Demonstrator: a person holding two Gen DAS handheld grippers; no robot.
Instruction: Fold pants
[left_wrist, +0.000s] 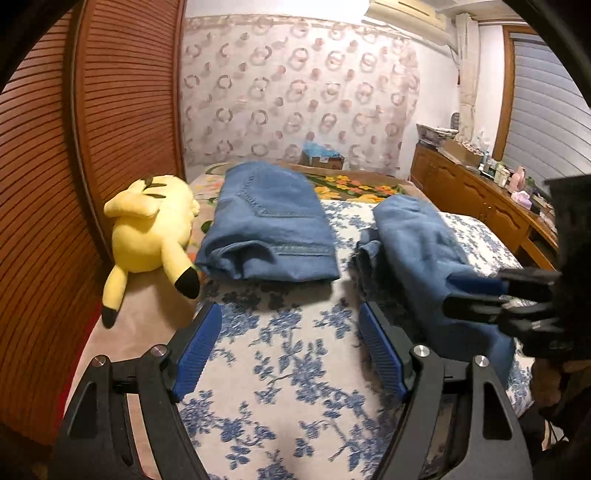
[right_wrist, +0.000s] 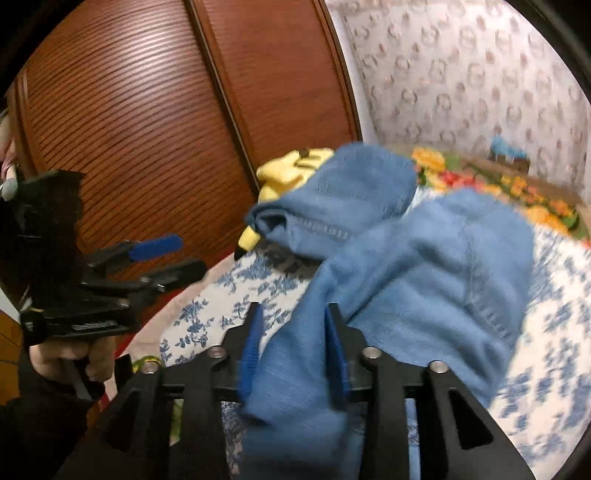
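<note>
Two pairs of blue denim pants lie on the floral bed. One folded pair (left_wrist: 267, 225) rests at the far side beside a yellow plush; it also shows in the right wrist view (right_wrist: 343, 199). The second pair (left_wrist: 436, 251) lies rumpled to the right. My right gripper (right_wrist: 293, 317) is shut on the near edge of this second pair (right_wrist: 424, 280), with cloth bunched between the blue pads; it shows at the right of the left wrist view (left_wrist: 454, 291). My left gripper (left_wrist: 290, 317) is open and empty above the bedspread, and it shows in the right wrist view (right_wrist: 184, 254).
A yellow plush toy (left_wrist: 151, 229) lies at the bed's left edge against a wooden louvred wardrobe (left_wrist: 92, 147). A wooden dresser (left_wrist: 476, 188) with small items stands to the right. A cardboard box (left_wrist: 321, 157) sits at the bed's far end.
</note>
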